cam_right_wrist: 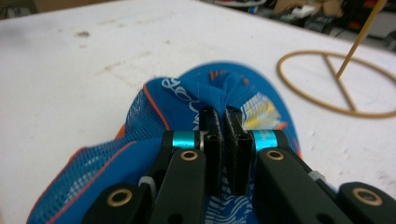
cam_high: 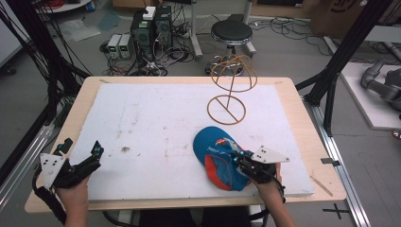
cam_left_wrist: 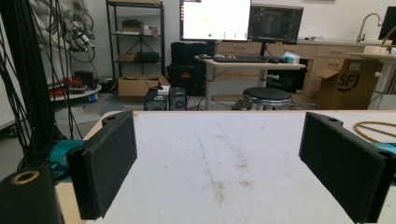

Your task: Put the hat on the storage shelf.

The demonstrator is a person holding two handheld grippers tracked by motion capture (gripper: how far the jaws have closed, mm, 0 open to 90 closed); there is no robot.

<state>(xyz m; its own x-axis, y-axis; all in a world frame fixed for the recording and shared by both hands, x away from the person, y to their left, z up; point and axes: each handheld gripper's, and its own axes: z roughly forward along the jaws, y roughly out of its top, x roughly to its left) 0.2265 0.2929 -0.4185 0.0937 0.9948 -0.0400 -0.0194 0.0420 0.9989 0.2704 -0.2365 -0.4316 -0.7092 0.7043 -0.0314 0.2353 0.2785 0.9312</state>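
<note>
— What does the cap (cam_high: 218, 156) look like?
— Blue, with orange trim and mesh panels, printed front.
— Where is it?
— Lying on the white board's near right part, its fabric bunched into a fold on top.

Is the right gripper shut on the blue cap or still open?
Shut on it. The right gripper has its jaws nearly together, pinching a fold of the blue cap, which lies on the white board.

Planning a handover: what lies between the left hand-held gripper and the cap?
Just bare white foam board, lightly stained, between left hand-held gripper and cap, per the high view.
</note>
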